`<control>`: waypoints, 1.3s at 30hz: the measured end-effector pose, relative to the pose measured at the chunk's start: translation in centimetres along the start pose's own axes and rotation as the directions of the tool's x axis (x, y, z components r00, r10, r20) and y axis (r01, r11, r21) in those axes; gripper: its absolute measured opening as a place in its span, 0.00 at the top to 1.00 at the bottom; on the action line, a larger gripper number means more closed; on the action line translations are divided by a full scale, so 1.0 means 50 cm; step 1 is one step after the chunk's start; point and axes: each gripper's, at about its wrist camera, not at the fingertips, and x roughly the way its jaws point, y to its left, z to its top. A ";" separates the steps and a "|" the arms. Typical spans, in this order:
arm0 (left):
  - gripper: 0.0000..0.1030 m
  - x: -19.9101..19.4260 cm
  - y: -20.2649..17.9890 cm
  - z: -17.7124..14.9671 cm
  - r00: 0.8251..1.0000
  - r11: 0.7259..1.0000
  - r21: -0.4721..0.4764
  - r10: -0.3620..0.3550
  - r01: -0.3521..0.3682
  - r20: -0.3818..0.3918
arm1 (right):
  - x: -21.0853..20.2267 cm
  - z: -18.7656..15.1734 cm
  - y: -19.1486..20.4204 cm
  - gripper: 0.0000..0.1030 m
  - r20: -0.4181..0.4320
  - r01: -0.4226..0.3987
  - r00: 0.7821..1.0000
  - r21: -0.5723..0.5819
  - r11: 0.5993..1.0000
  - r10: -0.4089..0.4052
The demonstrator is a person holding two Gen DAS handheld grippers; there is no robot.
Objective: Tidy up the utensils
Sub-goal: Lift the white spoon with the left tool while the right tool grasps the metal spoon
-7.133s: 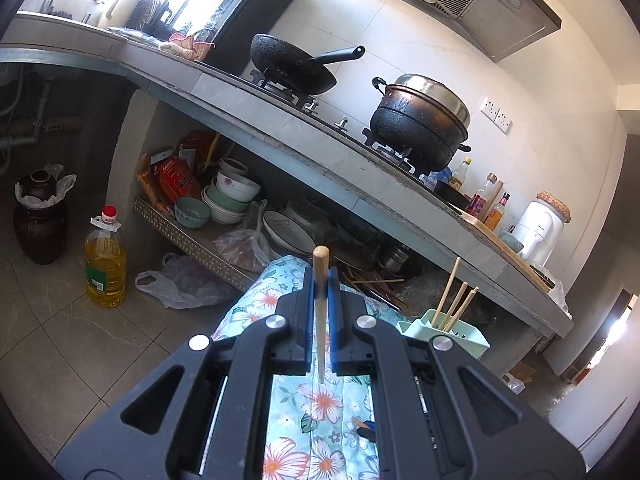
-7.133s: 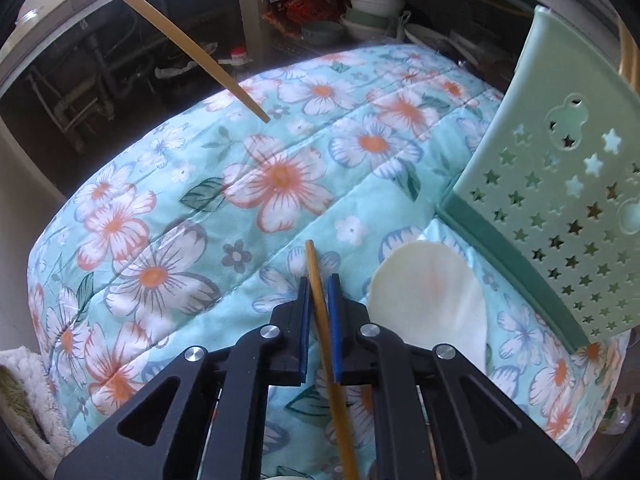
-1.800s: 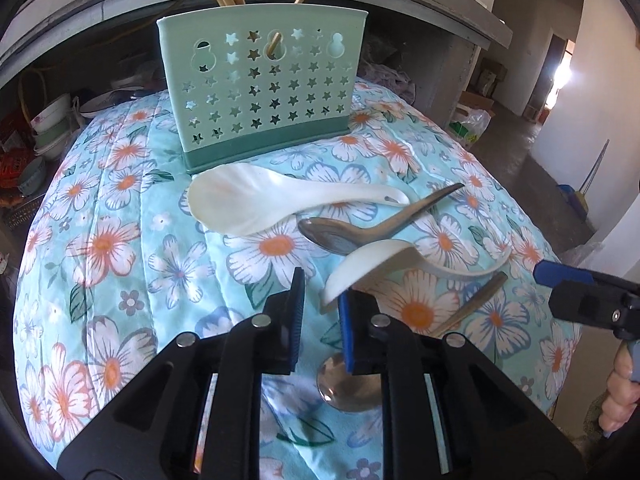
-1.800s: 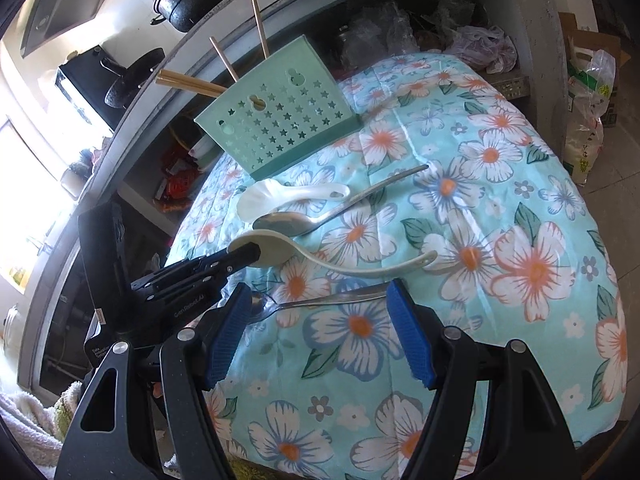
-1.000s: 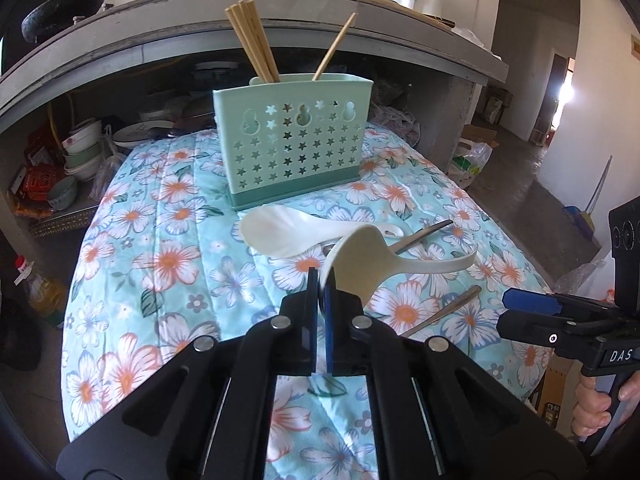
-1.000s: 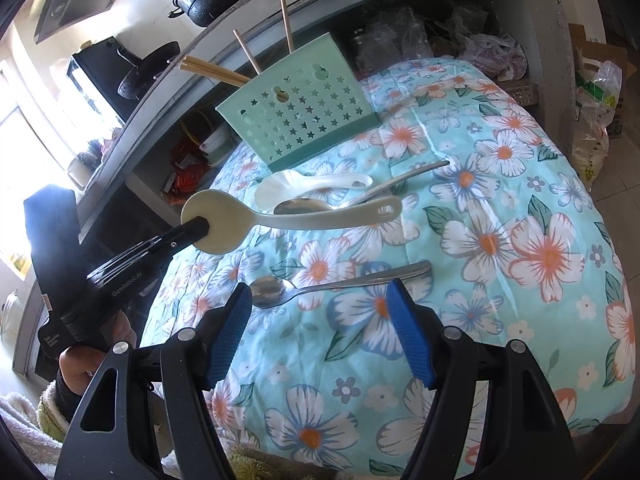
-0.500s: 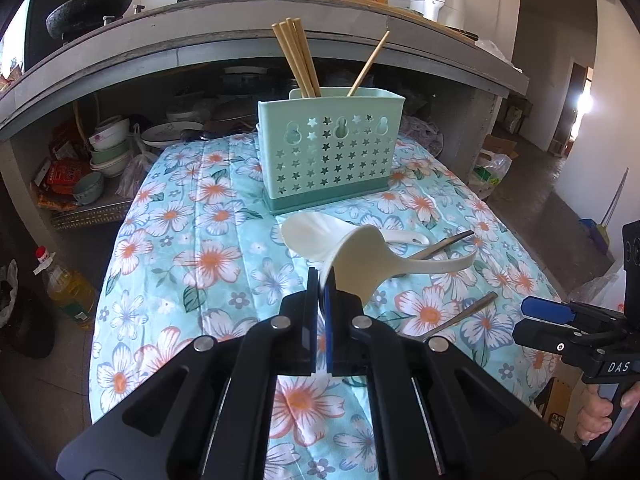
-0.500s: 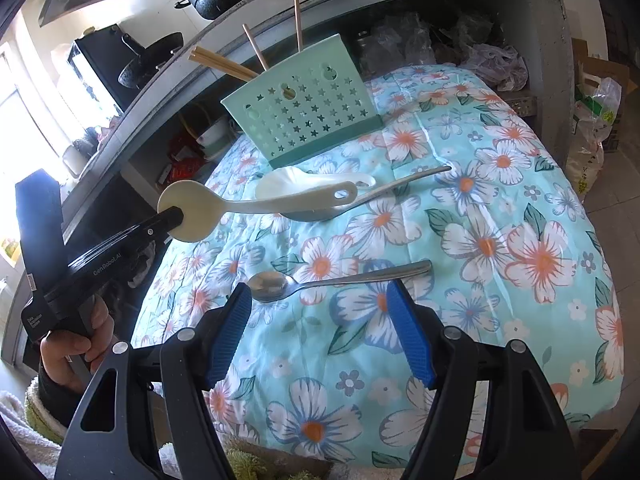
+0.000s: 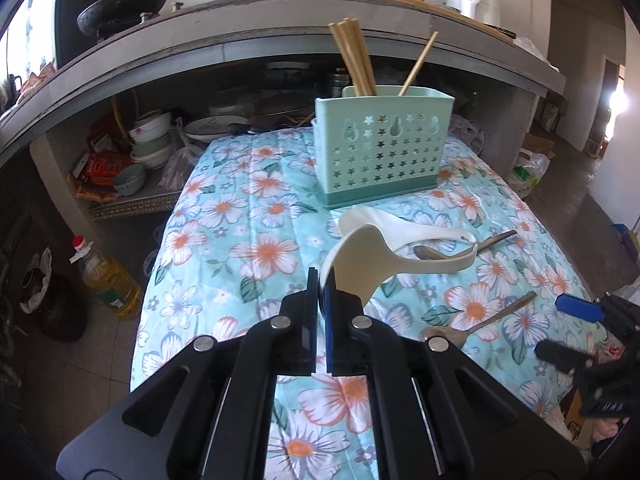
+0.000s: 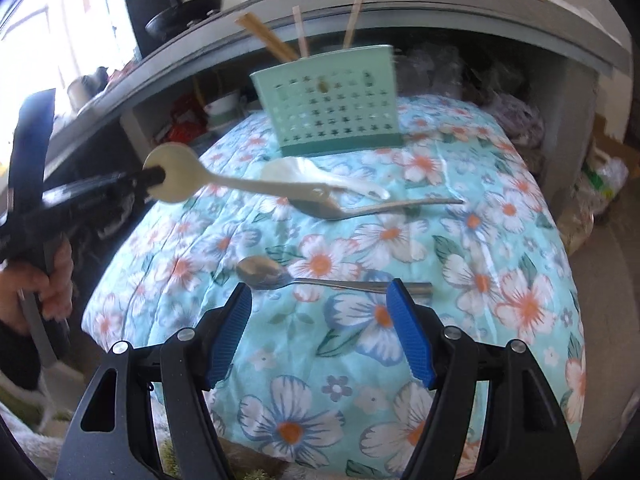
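Left tool (image 9: 322,294): pressed together on the bowl edge of a cream plastic rice paddle (image 9: 372,264), which it holds clear of the cloth with the handle reaching right; gripped by the bowl, probably so the handle can go down into the holder first.
Floral quilted cloth (image 9: 248,240): covers the desk and carries every loose utensil.
Utensil holder (image 9: 382,148): mint green with star cut-outs, upright at the far side of the cloth; wooden chopsticks (image 9: 354,56) already stand in it, so it looks like the goal for the rest.
White rice paddle (image 9: 400,226): flat on the cloth just near of the holder, partly behind the lifted paddle.
Far metal spoon (image 9: 460,247): lying to the right of the white paddle, touching or overlapping it.
Near metal spoon (image 10: 320,276): on the cloth, bowl left and handle right, just beyond the right tool's fingers.
Right tool (image 10: 320,326): fingers spread wide with nothing between them, aimed down at the near spoon, seemingly readied to take it.
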 end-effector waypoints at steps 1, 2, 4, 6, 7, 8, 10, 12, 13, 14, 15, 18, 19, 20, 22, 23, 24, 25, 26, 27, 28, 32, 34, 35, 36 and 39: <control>0.99 0.002 0.004 -0.001 1.000 1.000 -0.007 0.003 -0.003 -0.005 | 0.010 0.000 0.013 0.34 -0.013 -0.008 1.000 -0.032 0.999 0.008; 0.99 0.005 0.009 -0.003 1.000 1.000 -0.015 0.006 -0.006 -0.011 | 0.020 0.000 0.027 0.34 -0.023 -0.010 1.000 -0.062 0.998 0.009; 0.99 0.013 0.020 -0.006 1.000 0.999 -0.030 0.012 -0.012 -0.027 | 0.038 -0.002 0.051 0.38 -0.039 -0.009 0.999 -0.119 0.993 0.004; 0.99 0.019 0.026 -0.008 0.999 0.999 -0.033 0.019 -0.020 -0.035 | 0.057 -0.003 0.075 0.41 -0.056 0.011 0.998 -0.175 0.985 -0.021; 0.99 0.021 0.029 -0.009 0.999 0.999 -0.032 0.022 -0.023 -0.036 | 0.067 -0.003 0.086 0.43 -0.065 0.017 0.997 -0.202 0.979 -0.030; 0.99 0.022 0.029 -0.009 0.999 0.999 -0.031 0.025 -0.026 -0.037 | 0.076 -0.003 0.097 0.45 -0.072 0.024 0.997 -0.228 0.973 -0.041; 0.99 0.028 0.032 -0.009 0.999 0.999 -0.031 0.031 -0.033 -0.042 | 0.095 -0.003 0.119 0.49 -0.081 0.049 0.994 -0.289 0.956 -0.075; 0.99 0.034 0.035 -0.009 0.998 0.999 -0.038 0.033 -0.035 -0.050 | 0.112 -0.002 0.141 0.53 -0.087 0.066 0.991 -0.346 0.936 -0.102; 0.99 0.037 0.036 -0.009 0.998 0.999 -0.040 0.033 -0.035 -0.053 | 0.118 -0.002 0.148 0.56 -0.087 0.075 0.990 -0.363 0.929 -0.113; 0.99 0.039 0.037 -0.009 0.998 0.998 -0.043 0.033 -0.036 -0.056 | 0.126 -0.002 0.159 0.56 -0.086 0.086 0.988 -0.391 0.917 -0.129; 0.99 0.043 0.039 -0.009 0.998 0.998 -0.047 0.033 -0.035 -0.062 | 0.131 -0.002 0.165 0.58 -0.086 0.091 0.987 -0.406 0.909 -0.137; 0.99 0.049 0.042 -0.008 0.997 0.998 -0.055 0.032 -0.036 -0.074 | 0.148 -0.006 0.184 0.63 -0.084 0.116 0.981 -0.459 0.881 -0.173; 0.99 0.051 0.042 -0.008 0.996 0.998 -0.056 0.034 -0.038 -0.077 | 0.154 -0.008 0.189 0.65 -0.084 0.123 0.979 -0.472 0.873 -0.184; 0.99 0.052 0.042 -0.007 0.996 0.998 -0.056 0.035 -0.039 -0.079 | 0.158 -0.009 0.192 0.66 -0.083 0.130 0.978 -0.483 0.866 -0.193; 0.99 0.054 0.041 -0.006 0.996 0.998 -0.054 0.040 -0.044 -0.081 | 0.165 -0.013 0.200 0.70 -0.082 0.140 0.975 -0.497 0.857 -0.207; 0.99 0.054 0.041 -0.006 0.996 0.997 -0.053 0.042 -0.047 -0.081 | 0.167 -0.015 0.202 0.71 -0.078 0.145 0.974 -0.502 0.853 -0.212; 0.99 0.055 0.041 -0.005 0.996 0.997 -0.054 0.043 -0.048 -0.082 | 0.172 -0.014 0.206 0.72 -0.075 0.152 0.973 -0.508 0.848 -0.220; 0.99 0.055 0.041 -0.005 0.996 0.997 -0.054 0.044 -0.048 -0.083 | 0.173 -0.016 0.209 0.74 -0.071 0.158 0.972 -0.514 0.843 -0.226; 0.99 0.055 0.041 -0.005 0.996 0.997 -0.055 0.044 -0.049 -0.083 | 0.173 -0.018 0.211 0.76 -0.067 0.165 0.970 -0.519 0.839 -0.232; 0.99 0.055 0.041 -0.005 0.996 0.997 -0.054 0.045 -0.049 -0.083 | 0.173 -0.018 0.210 0.79 -0.067 0.170 0.969 -0.519 0.838 -0.238; 0.99 0.056 0.041 -0.004 0.995 0.997 -0.053 0.046 -0.050 -0.083 | 0.172 -0.018 0.210 0.81 -0.065 0.178 0.967 -0.519 0.836 -0.246; 0.99 0.057 0.042 -0.004 0.995 0.997 -0.053 0.047 -0.052 -0.084 | 0.169 -0.023 0.215 0.82 -0.062 0.201 0.960 -0.522 0.829 -0.272; 0.99 0.058 0.042 -0.004 0.995 0.997 -0.053 0.047 -0.052 -0.084 | 0.174 -0.027 0.215 0.82 -0.064 0.205 0.958 -0.526 0.825 -0.279; 0.99 0.057 0.043 -0.004 0.995 0.997 -0.053 0.047 -0.051 -0.084 | 0.177 -0.029 0.213 0.83 -0.065 0.207 0.957 -0.528 0.824 -0.282; 0.99 0.057 0.042 -0.004 0.995 0.997 -0.053 0.047 -0.051 -0.084 | 0.181 -0.030 0.215 0.84 -0.061 0.213 0.956 -0.531 0.820 -0.288; 0.99 0.058 0.043 -0.004 0.995 0.997 -0.054 0.047 -0.052 -0.084 | 0.190 -0.029 0.214 0.86 -0.055 0.219 0.955 -0.534 0.817 -0.292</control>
